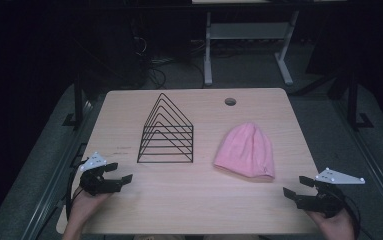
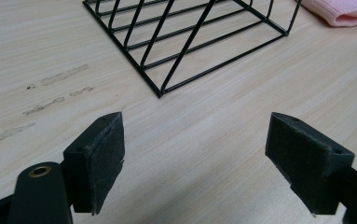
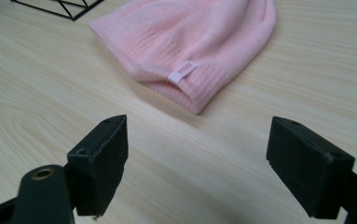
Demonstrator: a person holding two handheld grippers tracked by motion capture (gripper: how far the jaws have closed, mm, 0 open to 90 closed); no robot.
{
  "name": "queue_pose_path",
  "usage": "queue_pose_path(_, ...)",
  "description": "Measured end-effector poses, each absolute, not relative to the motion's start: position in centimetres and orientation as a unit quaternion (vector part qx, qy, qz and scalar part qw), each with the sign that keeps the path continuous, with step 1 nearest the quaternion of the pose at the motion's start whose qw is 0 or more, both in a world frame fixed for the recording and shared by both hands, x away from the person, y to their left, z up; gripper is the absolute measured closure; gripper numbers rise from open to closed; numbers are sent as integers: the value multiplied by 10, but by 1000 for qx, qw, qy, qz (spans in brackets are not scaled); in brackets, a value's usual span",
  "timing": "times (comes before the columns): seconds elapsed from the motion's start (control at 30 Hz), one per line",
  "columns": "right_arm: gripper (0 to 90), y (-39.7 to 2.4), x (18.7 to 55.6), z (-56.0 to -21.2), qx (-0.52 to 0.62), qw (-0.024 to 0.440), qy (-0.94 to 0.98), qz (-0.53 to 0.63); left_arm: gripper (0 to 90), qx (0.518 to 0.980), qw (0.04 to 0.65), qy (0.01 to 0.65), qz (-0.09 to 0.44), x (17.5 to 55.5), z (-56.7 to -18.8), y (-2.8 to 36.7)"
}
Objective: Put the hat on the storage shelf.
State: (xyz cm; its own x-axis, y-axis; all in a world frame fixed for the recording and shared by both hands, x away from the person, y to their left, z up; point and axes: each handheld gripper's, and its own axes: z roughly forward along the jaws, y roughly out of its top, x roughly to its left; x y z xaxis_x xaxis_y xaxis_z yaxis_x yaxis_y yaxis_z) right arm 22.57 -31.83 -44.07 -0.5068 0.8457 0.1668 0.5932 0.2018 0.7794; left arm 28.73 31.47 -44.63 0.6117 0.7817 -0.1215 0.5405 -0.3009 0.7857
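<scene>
Trouble could come from the soft pink knitted beanie (image 1: 245, 150) snagging the black wire triangular rack (image 1: 167, 131); left claw (image 1: 113, 173) and right claw (image 1: 294, 187) gape wide, empty.

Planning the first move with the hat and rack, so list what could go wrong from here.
1. The pink beanie is soft and lies flat; the right hand-held gripper, open, may pinch one layer only or slide it.
2. The wire rack looks light; a nudge from the left hand-held gripper might shift it.
</scene>
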Motion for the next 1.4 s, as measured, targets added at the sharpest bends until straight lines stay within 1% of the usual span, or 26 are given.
queue_pose_path(0.1, 200, -317, 231, -439, 470, 147, 762, 421, 193, 794, 417, 418, 144, 288, -447, 316)
queue_pose_path(0.2, 201, -315, 243, -435, 469, 136, 764, 422, 193, 790, 419, 424, 141, 287, -448, 316)
queue_pose_path(0.43, 205, -302, 270, -422, 449, 139, 789, 395, 193, 793, 414, 423, 144, 288, -448, 317)
queue_pose_path(0.53, 202, -300, 277, -420, 448, 129, 789, 400, 193, 789, 419, 426, 142, 288, -448, 318)
queue_pose_path(0.57, 194, -298, 286, -418, 443, 121, 795, 396, 193, 789, 418, 427, 142, 288, -448, 317)
queue_pose_path(0.8, 188, -296, 303, -409, 440, 94, 797, 403, 193, 787, 419, 431, 141, 288, -448, 320)
queue_pose_path(0.93, 185, -297, 315, -406, 438, 97, 799, 400, 193, 784, 419, 435, 143, 289, -447, 321)
queue_pose_path(1.0, 186, -296, 321, -406, 441, 91, 799, 399, 193, 783, 420, 436, 143, 289, -447, 322)
queue_pose_path(1.4, 198, -285, 377, -402, 434, 75, 816, 375, 193, 771, 429, 447, 146, 291, -445, 329)
